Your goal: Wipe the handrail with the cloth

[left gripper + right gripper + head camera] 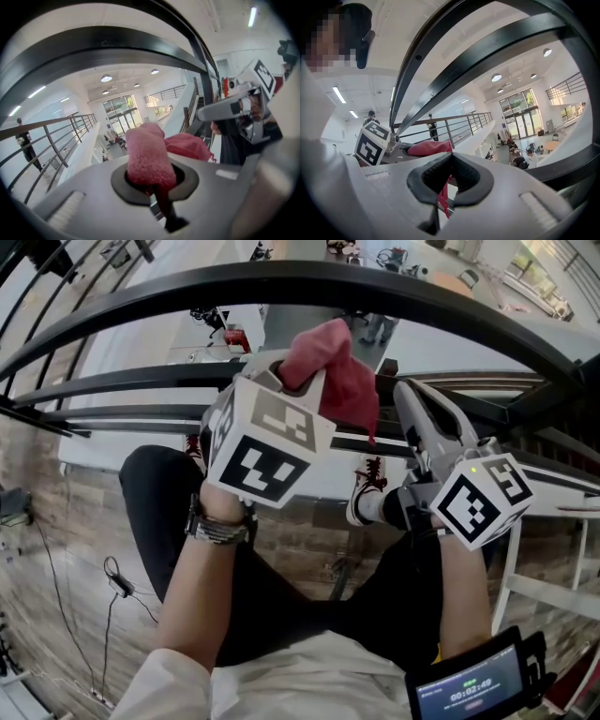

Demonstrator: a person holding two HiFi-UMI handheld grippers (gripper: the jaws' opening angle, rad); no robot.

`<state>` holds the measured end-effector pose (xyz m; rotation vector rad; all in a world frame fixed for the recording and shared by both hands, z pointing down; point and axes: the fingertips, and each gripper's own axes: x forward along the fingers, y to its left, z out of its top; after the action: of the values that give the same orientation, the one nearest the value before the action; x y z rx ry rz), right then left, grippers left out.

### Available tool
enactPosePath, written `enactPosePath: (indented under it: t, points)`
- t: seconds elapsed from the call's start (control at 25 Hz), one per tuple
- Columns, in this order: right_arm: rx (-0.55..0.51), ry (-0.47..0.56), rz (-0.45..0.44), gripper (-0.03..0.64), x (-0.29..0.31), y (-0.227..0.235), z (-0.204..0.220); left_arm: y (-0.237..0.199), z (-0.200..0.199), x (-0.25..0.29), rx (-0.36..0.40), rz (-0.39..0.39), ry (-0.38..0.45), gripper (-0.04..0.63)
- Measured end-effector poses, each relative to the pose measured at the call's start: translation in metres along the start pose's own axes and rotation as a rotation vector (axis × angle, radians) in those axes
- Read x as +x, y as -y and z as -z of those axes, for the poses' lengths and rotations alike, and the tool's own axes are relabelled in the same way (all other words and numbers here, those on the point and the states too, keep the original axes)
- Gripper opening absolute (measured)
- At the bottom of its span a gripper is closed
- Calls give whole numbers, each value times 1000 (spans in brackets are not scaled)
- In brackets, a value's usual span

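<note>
The handrail (309,282), a broad black curved bar, runs across the top of the head view, above both grippers. The left gripper (281,371) has its jaws closed on the red cloth (328,367), which is bunched just under the handrail; whether it touches, I cannot tell. The right gripper (412,404) is just beside the cloth, its jaws together and gripping nothing. Thinner black rails (112,381) lie below them, then a sneaker (367,501) on the wooden floor (56,521). Only the gripper views show the hall beyond: a far balustrade (61,136) and glass doors (520,115).
</note>
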<state>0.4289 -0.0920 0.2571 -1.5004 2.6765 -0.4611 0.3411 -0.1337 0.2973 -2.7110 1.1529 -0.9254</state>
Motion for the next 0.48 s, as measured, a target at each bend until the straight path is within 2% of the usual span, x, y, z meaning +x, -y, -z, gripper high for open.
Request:
enactPosePath:
  t: [0.16,0.32,0.48]
  points:
    - [-6,-11,-16,3,6,-6,-1,-7,6,-2,-30,-16,-8,26]
    - [-11,-23,-30,2,15,-12,-4,-23,6,-11,-29,-36,-5,26]
    - [-21,-35,-50,3,22,-21,-2,-33,18,-16,-73,-67,-10,27]
